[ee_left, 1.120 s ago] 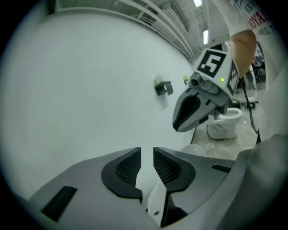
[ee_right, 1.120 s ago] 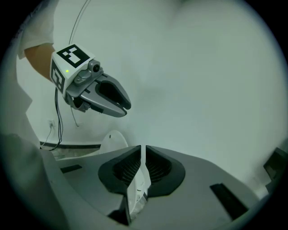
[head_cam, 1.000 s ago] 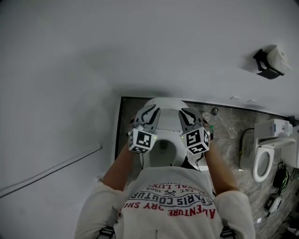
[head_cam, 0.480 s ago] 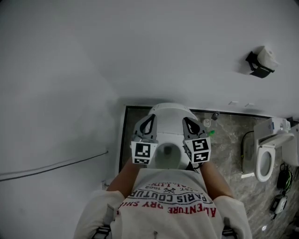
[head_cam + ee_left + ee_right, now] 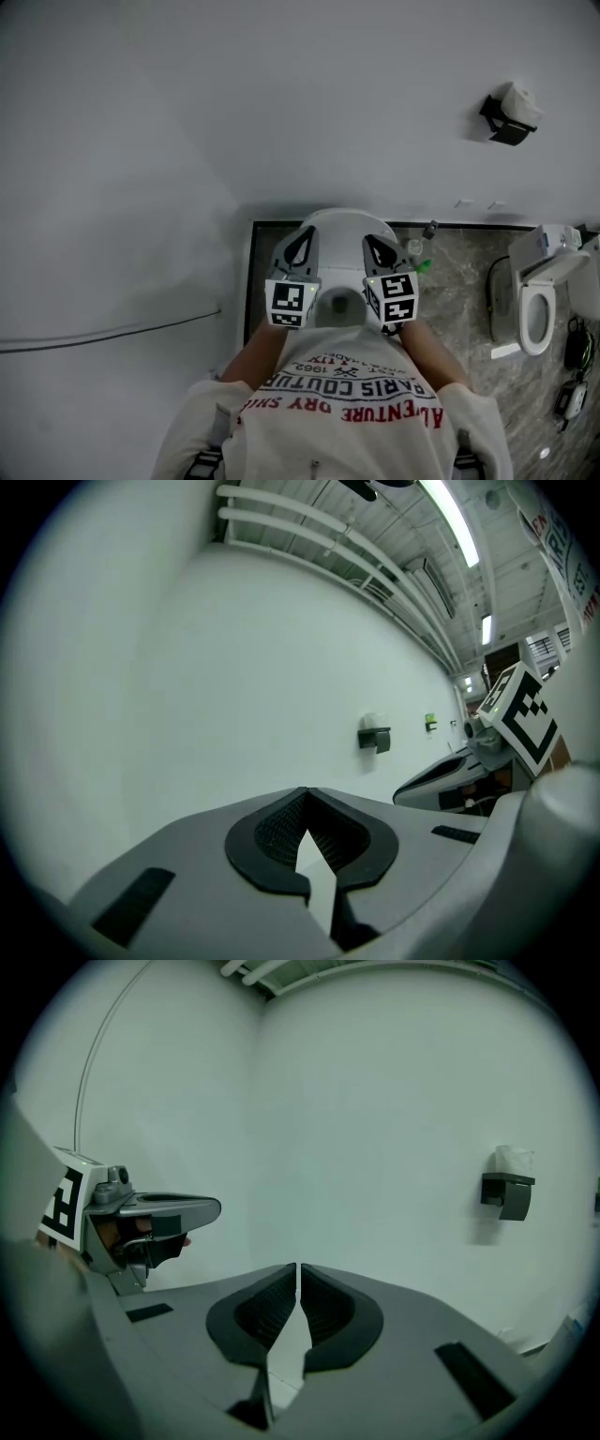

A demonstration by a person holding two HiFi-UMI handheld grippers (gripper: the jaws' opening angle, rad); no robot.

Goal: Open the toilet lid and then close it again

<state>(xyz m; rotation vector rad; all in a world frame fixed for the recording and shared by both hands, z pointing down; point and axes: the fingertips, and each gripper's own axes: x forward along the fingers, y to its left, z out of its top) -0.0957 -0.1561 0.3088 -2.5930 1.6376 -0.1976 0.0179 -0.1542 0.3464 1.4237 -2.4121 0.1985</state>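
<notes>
**At floor's left end, by back wall: both claws shut, lid up**

Over the toilet [image 5: 319, 281], L gripper [image 5: 302, 239] and R gripper [image 5: 377, 246] hang side by side, apart, pointing twd the white wall [image 5: 187, 112]. Neither touches anything.

L gripper's jaws are pressed together, tips meeting, nothing btwn them. R gripper's jaws are likewise closed, w/ only a hairline slit at the tips, and hold nothing. Each gripper view shows bare wall ahead and the other gripper off to one side.

Toilet stands at the left end of the dark stone floor [image 5: 450, 281], against the wall. Toilet lid [image 5: 342, 223] looks raised at the wall side. The bowl [image 5: 337, 302] shows open btwn the two marker cubes [image 5: 289, 302].

A 2nd toilet [image 5: 534, 314] sits near the floor's right edge, well apart from the first. A paper-roll holder [image 5: 506, 114] is mounted on the wall, upper right. A thin cable [image 5: 112, 330] runs along the wall at left. The person's printed shirt [image 5: 342, 412] fills the bottom edge.
</notes>
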